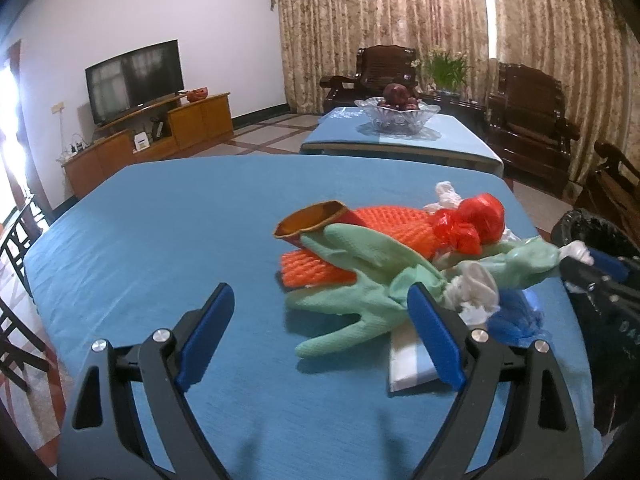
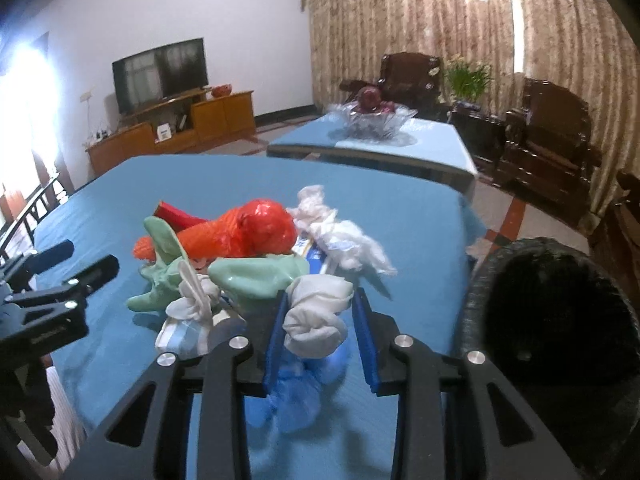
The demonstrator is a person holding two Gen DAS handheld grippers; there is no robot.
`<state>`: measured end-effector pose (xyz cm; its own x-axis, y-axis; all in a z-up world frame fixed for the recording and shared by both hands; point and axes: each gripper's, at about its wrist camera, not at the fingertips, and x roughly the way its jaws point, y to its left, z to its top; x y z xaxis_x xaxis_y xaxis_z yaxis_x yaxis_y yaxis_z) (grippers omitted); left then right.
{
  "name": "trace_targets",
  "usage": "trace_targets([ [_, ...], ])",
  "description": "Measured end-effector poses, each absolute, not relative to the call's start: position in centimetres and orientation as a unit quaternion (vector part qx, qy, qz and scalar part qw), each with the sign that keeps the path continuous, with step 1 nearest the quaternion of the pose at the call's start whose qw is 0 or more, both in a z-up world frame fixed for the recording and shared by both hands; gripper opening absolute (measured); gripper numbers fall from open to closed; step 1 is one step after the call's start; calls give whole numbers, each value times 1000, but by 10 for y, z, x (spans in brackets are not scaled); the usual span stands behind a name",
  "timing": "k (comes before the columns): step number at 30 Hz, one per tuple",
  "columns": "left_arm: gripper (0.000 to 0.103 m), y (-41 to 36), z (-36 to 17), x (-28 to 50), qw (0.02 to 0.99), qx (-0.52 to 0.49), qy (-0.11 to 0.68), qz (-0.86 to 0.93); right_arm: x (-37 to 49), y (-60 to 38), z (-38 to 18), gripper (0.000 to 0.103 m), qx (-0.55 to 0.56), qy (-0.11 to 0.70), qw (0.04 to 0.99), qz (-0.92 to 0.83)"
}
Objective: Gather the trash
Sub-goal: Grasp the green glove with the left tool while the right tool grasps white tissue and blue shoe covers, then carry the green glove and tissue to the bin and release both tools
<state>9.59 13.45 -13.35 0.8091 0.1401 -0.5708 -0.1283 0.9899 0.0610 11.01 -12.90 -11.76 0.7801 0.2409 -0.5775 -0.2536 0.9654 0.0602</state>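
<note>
**Right gripper clamps a white wad at the trash pile**

The right gripper [image 2: 318, 320] is clenched on a crumpled white tissue wad [image 2: 316, 316], its blue pads pressing both sides, above a blue plastic bag [image 2: 296, 396]. The left gripper [image 1: 320, 332] stands spread wide and empty over the blue counter [image 1: 160, 220], just beside a green rubber glove [image 1: 352, 300]. The pile lies on the counter's right part: orange foam netting [image 1: 384, 224], a red plastic bag [image 1: 476, 216], a red paper cup [image 1: 312, 222] on its side. A black-lined bin [image 2: 560, 312] sits just off the counter's right edge.
</note>
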Motion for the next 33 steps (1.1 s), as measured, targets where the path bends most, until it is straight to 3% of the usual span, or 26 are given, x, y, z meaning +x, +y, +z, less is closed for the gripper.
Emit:
trace_targets([
  [19,76,66,-155,126,945,14,327,14,110,-159,-127,33,-3,324,939,112],
  [22,65,62,-160,129,944,12,330,14,111,-162,-131,33,2,327,938,112],
  [26,40,60,-163,130,943,11,333,3,111,-163,-130,33,2,326,938,116],
  [27,25,61,-162,130,943,7,333,-4,111,-163,-129,33,1,325,938,118],
  [28,19,62,-162,130,942,-1,335,-15,110,-163,-128,33,1,324,939,119],
  [33,5,69,-160,126,940,-20,338,-26,107,-163,-120,33,-1,315,941,125],
])
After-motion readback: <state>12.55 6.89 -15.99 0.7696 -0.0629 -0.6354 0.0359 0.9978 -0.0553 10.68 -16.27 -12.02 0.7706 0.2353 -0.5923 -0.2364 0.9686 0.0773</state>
